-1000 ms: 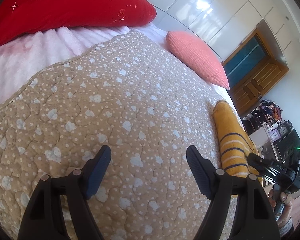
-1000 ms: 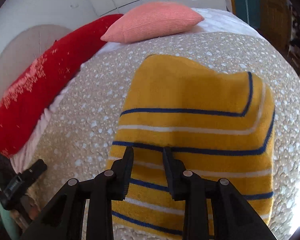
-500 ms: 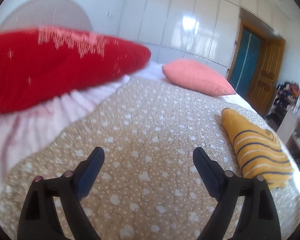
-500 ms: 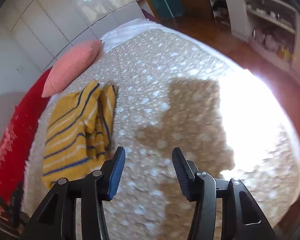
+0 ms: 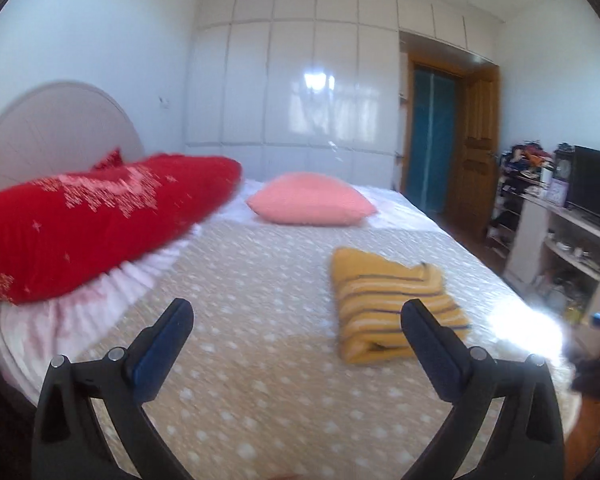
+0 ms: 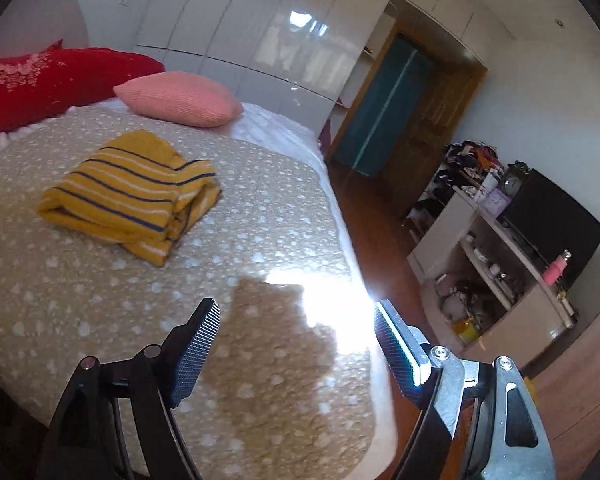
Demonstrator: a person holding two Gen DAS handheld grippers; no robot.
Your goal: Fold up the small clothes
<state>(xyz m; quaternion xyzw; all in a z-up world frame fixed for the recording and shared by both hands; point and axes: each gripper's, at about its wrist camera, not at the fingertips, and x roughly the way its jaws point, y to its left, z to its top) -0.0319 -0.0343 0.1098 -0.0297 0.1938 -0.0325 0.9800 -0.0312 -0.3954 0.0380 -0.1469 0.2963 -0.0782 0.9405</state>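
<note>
A folded yellow garment with blue and white stripes [image 5: 392, 300] [image 6: 132, 196] lies on the beige dotted bedspread [image 5: 260, 280] [image 6: 80, 288]. My left gripper [image 5: 296, 320] hovers above the bed, well back from the garment, its jaws opening wide with nothing between them. My right gripper [image 6: 296, 320] hangs over the bed's near corner, to the right of the garment and apart from it. Its jaws are opening and hold nothing.
A red pillow [image 5: 92, 220] [image 6: 52, 80] and a pink cushion [image 5: 312, 204] [image 6: 180, 98] sit at the head of the bed. White wardrobes [image 5: 300, 80] line the far wall. A shelf unit with a dark screen [image 6: 556, 220] stands to the right, across wooden floor [image 6: 372, 232].
Both grippers have pulled back and risen away from the bed and opened wider. The right gripper, earlier right over the garment, has left it lying folded on the bedspread.
</note>
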